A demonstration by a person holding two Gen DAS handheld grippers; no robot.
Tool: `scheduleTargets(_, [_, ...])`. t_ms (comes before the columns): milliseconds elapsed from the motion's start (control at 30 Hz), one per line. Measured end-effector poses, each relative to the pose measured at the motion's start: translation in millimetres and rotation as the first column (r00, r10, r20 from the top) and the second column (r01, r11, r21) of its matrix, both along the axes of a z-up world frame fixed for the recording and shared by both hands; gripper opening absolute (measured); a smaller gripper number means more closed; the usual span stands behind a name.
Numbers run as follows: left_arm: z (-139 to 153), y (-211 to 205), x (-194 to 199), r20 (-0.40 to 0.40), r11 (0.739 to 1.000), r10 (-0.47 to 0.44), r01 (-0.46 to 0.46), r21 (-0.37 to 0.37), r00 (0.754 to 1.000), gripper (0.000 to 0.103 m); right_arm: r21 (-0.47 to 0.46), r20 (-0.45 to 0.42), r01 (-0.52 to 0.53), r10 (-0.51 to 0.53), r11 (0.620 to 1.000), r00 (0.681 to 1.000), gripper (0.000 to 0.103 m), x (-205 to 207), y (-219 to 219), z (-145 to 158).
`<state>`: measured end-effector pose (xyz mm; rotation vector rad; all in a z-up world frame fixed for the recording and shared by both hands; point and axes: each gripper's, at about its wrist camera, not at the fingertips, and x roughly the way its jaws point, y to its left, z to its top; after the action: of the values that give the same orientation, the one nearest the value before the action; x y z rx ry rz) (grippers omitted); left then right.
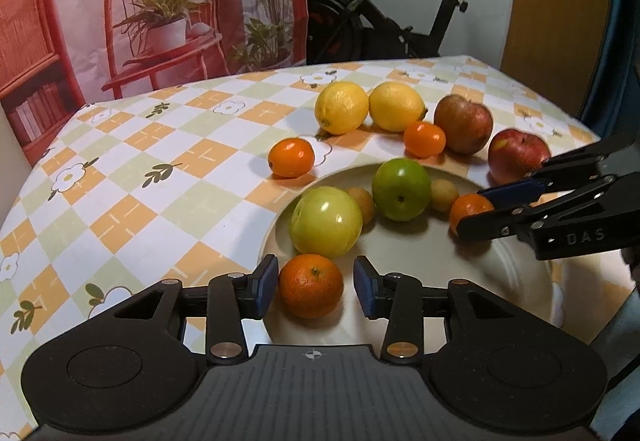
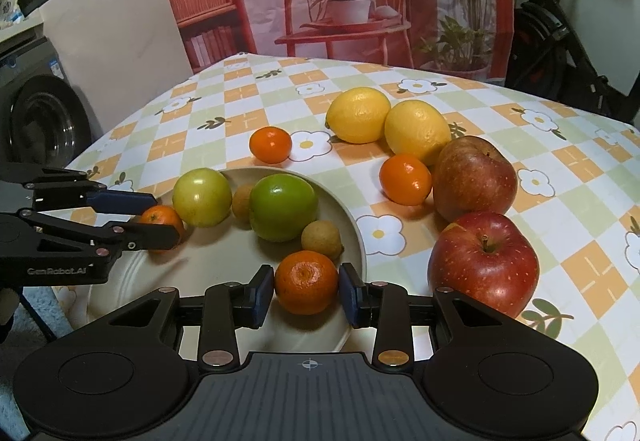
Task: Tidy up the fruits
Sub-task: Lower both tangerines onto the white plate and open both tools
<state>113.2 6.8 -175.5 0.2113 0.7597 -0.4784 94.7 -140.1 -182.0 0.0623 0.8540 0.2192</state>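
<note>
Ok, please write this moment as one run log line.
left tongs: open around tangerine, on plate | right tongs: shut on second tangerine, same plate | lemons, red apples: on tablecloth

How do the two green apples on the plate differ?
The pale apple is yellowish green; the dark apple is deeper green. In the left wrist view the dark apple shows its stem dimple, the pale apple only smooth skin. Both are glossy, similar in size, on the plate.
</note>
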Motion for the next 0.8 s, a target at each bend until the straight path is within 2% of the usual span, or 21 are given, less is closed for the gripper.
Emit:
scheduleTargets(200, [6,3,-8,0.009,0.998,0.028,-0.027,-0.064,1.000,0.045,0.021,0.033,0.006,-0.007,1.000,0.999,0.034,-5,-2,6])
scheduleTargets(400, [4,4,-17,0.033,0.991,0.087,-0.083,-0.102,0.996,0.045,0.056,0.107,0.013,-0.019,0.998,0.994,0.035,-16,-3,12])
scheduleTargets(633, [5,5,-21,0.045,0.988,0.103,-0.097,-0.124,0.994,0.045,0.050,0.169,0.050,-0.057,0.998,0.984,0.035,-24,-5,17])
scheduleTargets(800, [5,7,-20,0.045,0.985,0.124,-0.118,-0.127,0.991,0.045,0.060,0.160,0.082,-0.091,0.995,0.983,0.035,-25,-12,14])
